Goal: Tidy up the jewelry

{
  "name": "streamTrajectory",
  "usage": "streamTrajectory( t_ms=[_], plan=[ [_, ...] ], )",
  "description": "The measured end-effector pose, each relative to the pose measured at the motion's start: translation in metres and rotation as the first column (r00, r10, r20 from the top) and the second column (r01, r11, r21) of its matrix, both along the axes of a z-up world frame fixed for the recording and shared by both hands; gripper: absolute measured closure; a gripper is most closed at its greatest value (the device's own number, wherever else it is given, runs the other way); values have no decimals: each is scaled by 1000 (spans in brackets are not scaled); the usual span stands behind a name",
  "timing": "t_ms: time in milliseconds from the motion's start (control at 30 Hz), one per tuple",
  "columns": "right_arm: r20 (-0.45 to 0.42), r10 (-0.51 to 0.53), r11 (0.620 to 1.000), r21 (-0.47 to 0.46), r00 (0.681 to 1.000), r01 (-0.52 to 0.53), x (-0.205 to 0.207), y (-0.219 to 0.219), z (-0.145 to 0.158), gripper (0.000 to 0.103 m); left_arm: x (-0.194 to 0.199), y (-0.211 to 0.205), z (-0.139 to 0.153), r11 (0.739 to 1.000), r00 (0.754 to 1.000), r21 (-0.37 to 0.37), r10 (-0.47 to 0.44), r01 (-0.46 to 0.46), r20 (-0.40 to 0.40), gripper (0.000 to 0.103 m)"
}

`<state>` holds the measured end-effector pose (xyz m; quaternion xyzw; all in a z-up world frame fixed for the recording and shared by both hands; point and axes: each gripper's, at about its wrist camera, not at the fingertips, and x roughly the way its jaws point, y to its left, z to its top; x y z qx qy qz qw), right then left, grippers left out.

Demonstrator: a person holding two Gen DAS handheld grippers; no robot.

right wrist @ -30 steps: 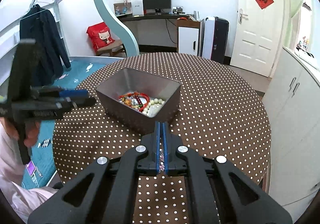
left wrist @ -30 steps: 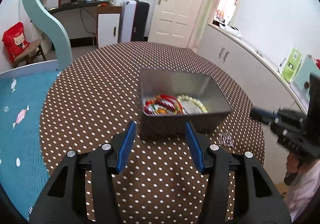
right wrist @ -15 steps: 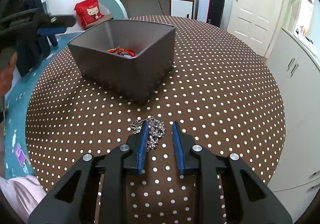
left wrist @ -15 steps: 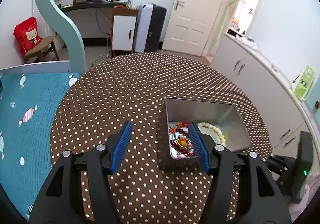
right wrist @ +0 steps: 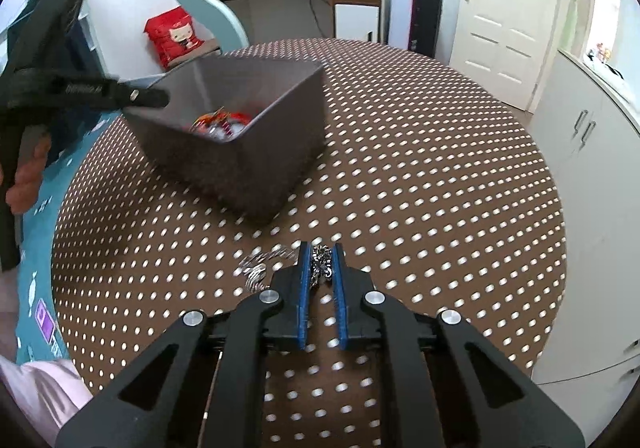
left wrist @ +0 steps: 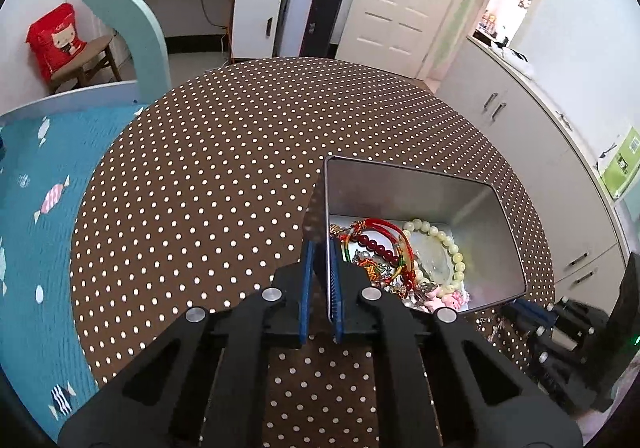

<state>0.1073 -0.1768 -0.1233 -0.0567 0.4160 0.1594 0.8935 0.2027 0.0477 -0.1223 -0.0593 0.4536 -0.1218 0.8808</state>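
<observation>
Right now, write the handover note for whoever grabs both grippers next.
Left gripper: shut on the near wall of the grey metal box, one finger inside, one outside.
Right gripper: closed around the silver chain, which lies on the dotted table in front of the box; part of it trails out to the left.
Done: the red bead bracelet, pale bead bracelet and other pieces are in the box.
Left: lift the chain and drop it into the box, then let go of the wall.
</observation>
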Motion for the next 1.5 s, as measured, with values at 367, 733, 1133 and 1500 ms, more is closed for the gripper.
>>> streamTrajectory(
  t_ms=[367,733,1133,1500],
  plan=[
    [206,31,999,18,978,-35,16,5,83,94,-6,2,2,1000,1000,16,13,-13,4,95],
    [233,131,984,87,963,-155,31,42,99,81,-7,0,4,999,1000,39,-4,3,10,92],
    [309,31,995,84,951,-60,-10,33,122,36,-57,-11,69,989,969,144,-4,-33,247,31],
    [464,-139,989,110,875,98,-59,12,174,8,-127,-25,146,986,889,142,14,-88,457,11]
  ],
)
